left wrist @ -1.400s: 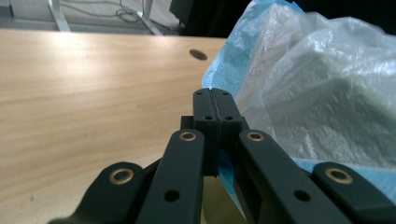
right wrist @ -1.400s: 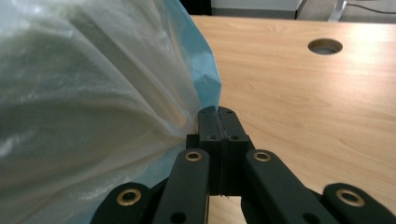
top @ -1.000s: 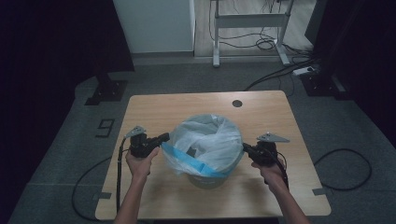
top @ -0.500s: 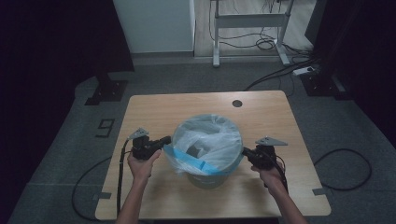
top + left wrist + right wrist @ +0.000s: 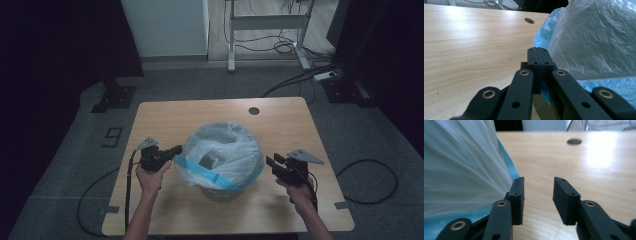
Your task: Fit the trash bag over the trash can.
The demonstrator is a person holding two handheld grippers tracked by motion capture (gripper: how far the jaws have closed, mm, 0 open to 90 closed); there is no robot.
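Plastic bag, clear with a blue band along its rim, lines a round bin that stands at the centre of the high view, on the near half of a light wooden table. The bag's rim is folded out over the bin's edge, and its blue band hangs loose on the lower left side.

Nearest the bottom edge of the high view, two forearms come up from below. The left hand carries the left gripper at the lower left of the bin, pointed toward the bag. In the left gripper view, this gripper has its jaws pressed together, and blue plastic of the bag shows between them lower down, so it is clamped on the bag's edge.

The right hand carries the right gripper at the lower right of the bin, just beside the bag's blue band. Its jaws have just been opening. In the right gripper view, the right gripper has its jaws standing apart with bare table between them; the bag lies at the left of the frame, against the outer side of the left jaw and not between the pads.

Farther up the table, near its far edge, sits a round cable hole. Beyond the table lie dark grey floor and loose cables.
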